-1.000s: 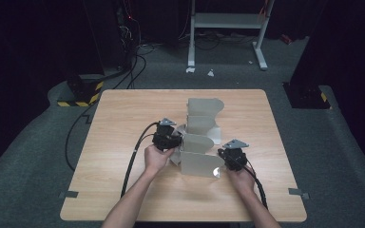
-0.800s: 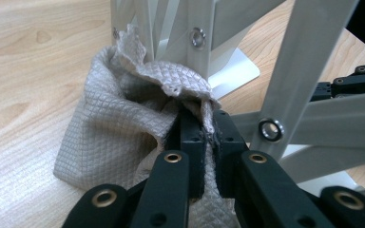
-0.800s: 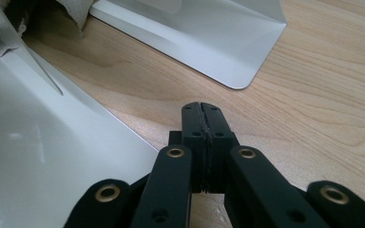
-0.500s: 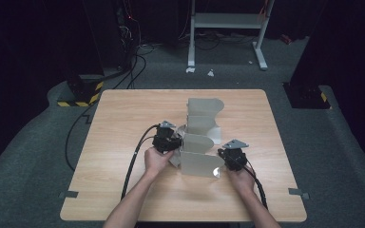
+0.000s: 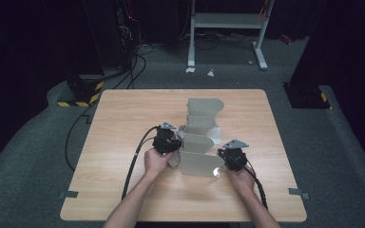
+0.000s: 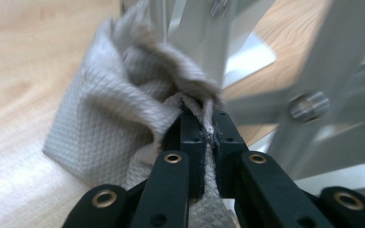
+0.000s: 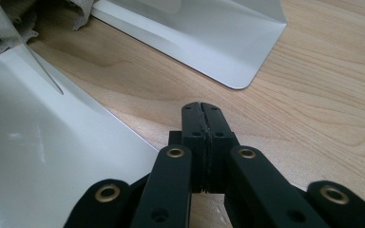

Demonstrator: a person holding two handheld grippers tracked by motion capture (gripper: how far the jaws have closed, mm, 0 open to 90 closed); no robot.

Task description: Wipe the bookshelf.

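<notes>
The left gripper point(image 6: 202, 123) has its jaws clamped on a fold of a grey, waffle-textured cloth point(image 6: 109, 128), which bunches up over the jaw tips and hangs down to the worktop point(image 6: 24, 57). In the high view the cloth point(image 5: 175, 159) lies near the middle of the worktop point(image 5: 123, 118), toward the near edge, pressed against the left side of a white metal bookend rack point(image 5: 200, 152). The left gripper point(image 5: 167, 141) sits just beside that rack, with the person's left hand point(image 5: 156, 161) behind it.

The right gripper point(image 7: 202, 116) has its jaws shut together with nothing between them, tips resting low over bare wood between two white metal plates point(image 7: 204, 33). In the high view the right gripper point(image 5: 233, 156) is at the rack's right end, close to the front plate, held by the right hand point(image 5: 240, 176).

A second white bookend piece point(image 5: 204, 114) stands farther toward the far edge, just behind the first
</notes>
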